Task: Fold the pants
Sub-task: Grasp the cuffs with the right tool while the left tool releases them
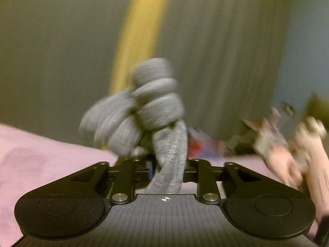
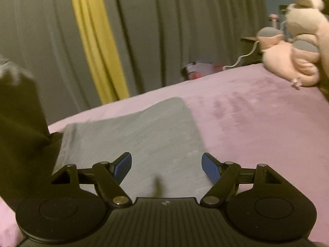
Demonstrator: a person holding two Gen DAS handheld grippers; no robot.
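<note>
Right now my left tool (image 1: 164, 164) pinches bunched pants (image 1: 144, 107); my right tool (image 2: 165, 167) gapes over their flat part at twelve o'clock on the bed (image 2: 257, 113). A loose grip could undo the fold.

Your pants (image 2: 131, 135) lie on the bed (image 2: 257, 119); curtain (image 2: 144, 30) behind the bed, plush toy (image 2: 287, 61) at its far right corner.

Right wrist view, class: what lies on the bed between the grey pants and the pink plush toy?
Only bare pink bedspread separates the pants from the plush toy; the right wrist view shows this.
</note>
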